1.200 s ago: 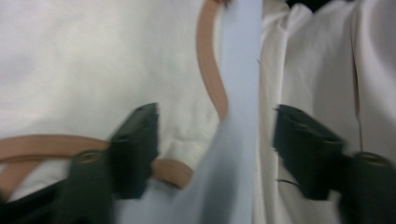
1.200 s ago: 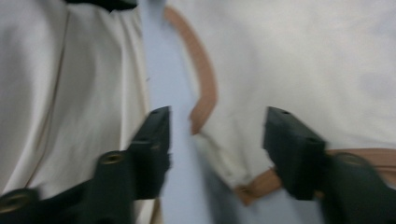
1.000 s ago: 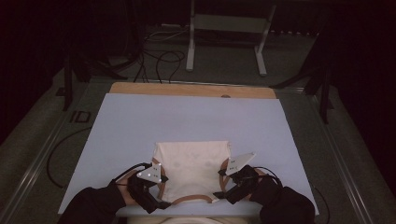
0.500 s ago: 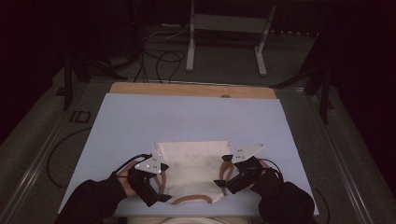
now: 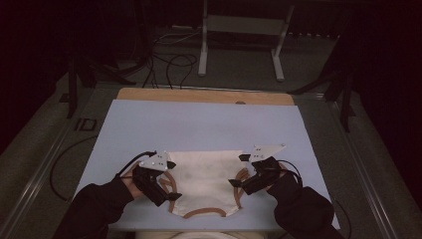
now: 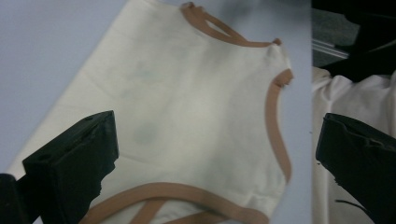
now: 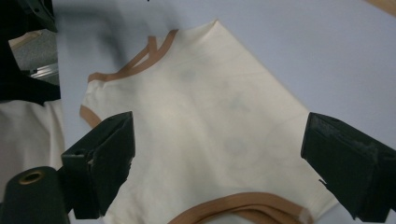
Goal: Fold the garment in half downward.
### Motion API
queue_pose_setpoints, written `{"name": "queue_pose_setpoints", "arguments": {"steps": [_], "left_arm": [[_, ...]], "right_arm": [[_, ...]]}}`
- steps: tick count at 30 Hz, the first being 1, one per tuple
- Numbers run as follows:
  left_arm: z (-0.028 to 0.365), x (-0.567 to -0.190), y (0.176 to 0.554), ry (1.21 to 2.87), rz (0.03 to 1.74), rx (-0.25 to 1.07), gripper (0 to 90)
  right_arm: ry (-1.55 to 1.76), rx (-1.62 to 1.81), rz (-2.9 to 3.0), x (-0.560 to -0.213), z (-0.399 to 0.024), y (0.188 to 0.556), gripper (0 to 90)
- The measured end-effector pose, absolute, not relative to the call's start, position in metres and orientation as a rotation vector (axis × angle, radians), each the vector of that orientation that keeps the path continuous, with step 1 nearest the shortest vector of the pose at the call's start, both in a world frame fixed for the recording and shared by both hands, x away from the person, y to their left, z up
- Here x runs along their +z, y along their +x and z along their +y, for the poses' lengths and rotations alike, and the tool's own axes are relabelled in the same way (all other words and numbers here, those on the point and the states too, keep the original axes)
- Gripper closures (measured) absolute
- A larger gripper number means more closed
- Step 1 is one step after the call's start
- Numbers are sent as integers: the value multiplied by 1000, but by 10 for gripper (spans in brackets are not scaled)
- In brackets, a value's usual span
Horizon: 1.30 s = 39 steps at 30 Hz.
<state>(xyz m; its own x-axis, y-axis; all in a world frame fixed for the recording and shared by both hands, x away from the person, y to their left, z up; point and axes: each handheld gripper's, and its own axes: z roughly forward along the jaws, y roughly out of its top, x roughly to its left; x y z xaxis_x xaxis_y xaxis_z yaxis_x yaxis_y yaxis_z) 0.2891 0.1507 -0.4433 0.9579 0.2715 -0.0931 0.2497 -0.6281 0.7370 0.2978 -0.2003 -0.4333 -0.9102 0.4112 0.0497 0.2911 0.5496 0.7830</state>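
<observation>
A cream sleeveless top (image 5: pixel 204 181) with brown trim lies flat on the light blue table cover (image 5: pixel 209 124), neckline toward the near edge. My left gripper (image 5: pixel 169 181) hovers over the top's left armhole. Its jaws have just been opening, stand wide apart and hold nothing. My right gripper (image 5: pixel 239 171) hovers over the right armhole, jaws likewise just opened and empty. In the left gripper view the top (image 6: pixel 187 107) lies below the open left gripper (image 6: pixel 217 135). The right gripper view shows the top (image 7: pixel 205 121) under the open right gripper (image 7: pixel 219 128).
A strip of bare wood (image 5: pixel 204 95) runs along the table's far edge. Behind it stand a metal frame (image 5: pixel 239 40) and loose cables (image 5: pixel 169 59) on the floor. Pale cloth (image 6: pixel 345 93) shows past the table's near edge.
Both grippers have let go of the top, opened their jaws and lifted slightly away from the near edge. The top now rests flat.
</observation>
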Motion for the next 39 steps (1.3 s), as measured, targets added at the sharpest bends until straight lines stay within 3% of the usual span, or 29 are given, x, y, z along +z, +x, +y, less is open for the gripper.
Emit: {"name": "queue_pose_setpoints", "arguments": {"steps": [7, 13, 31, 39], "left_arm": [[160, -442, 304, 2236, 437, 138, 2], [164, -448, 319, 2227, 528, 116, 1], [176, -482, 359, 2262, 689, 187, 3], [182, -501, 374, 2258, 769, 167, 147]], "right_arm": [[612, 1274, 2572, -425, -203, 312, 103], [625, 1241, 2562, -424, -204, 325, 104], [767, 1219, 2527, -456, -208, 373, 97], [841, 1205, 2541, -474, -213, 385, 96]]}}
